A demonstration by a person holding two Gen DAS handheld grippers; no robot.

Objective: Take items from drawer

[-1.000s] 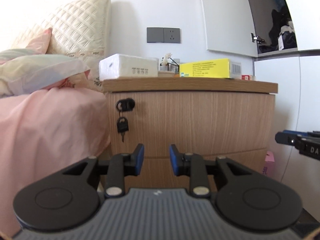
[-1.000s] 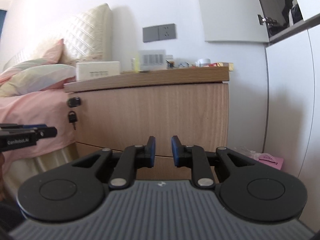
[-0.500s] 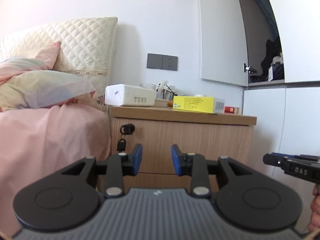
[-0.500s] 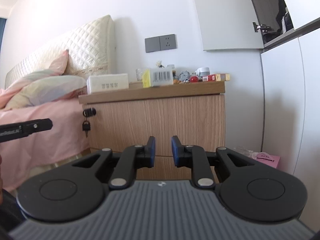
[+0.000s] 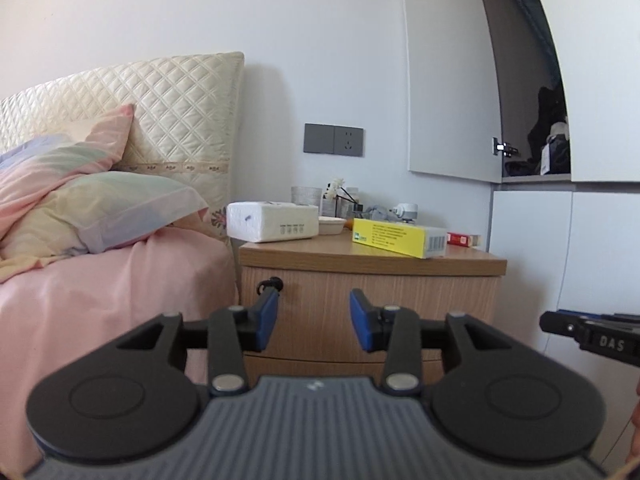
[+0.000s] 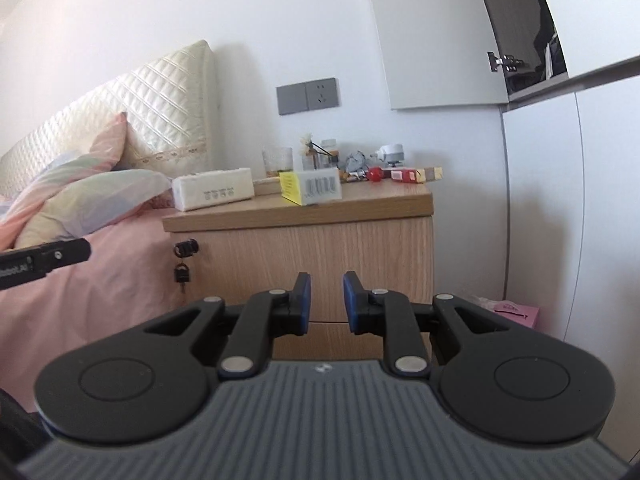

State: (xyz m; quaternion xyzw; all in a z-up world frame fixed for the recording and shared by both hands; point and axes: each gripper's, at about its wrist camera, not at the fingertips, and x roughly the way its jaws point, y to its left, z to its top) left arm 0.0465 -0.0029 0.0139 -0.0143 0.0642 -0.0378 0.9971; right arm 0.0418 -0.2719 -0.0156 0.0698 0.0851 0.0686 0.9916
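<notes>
The drawer (image 6: 320, 264) is the top front panel of the wooden nightstand (image 5: 372, 304), and it's fully shut. There's a seam under it with a second drawer front (image 6: 328, 336) below, mostly hidden behind the claws. At the upper left corner of the drawer front sits a black lock (image 6: 186, 246) with a little padlock (image 6: 181, 273) dangling from it on the side facing the bed.

Up on the tabletop (image 5: 320, 249) it's pretty cluttered: a white tissue pack (image 5: 273, 221) at the bed end, a yellow box (image 5: 400, 237) with a barcode on its end lying near the front edge, a red box (image 5: 463, 239) toward the wardrobe side, a glass (image 6: 277, 162) at the back, plus some small stuff behind that I can't really make out.

Left claw (image 5: 314, 326) is released, blue pads well apart, nothing between them, lined up in front of the drawer face but clearly not touching it. Right claw (image 6: 327, 302) has a narrower gap between its pads, also empty and off the wood.

Pink bed (image 5: 100, 304) with a pillow (image 5: 100, 208) on the left, grey wall socket (image 5: 333, 139) above, white wardrobe (image 6: 568, 208) on the right with an upper door hanging open.
</notes>
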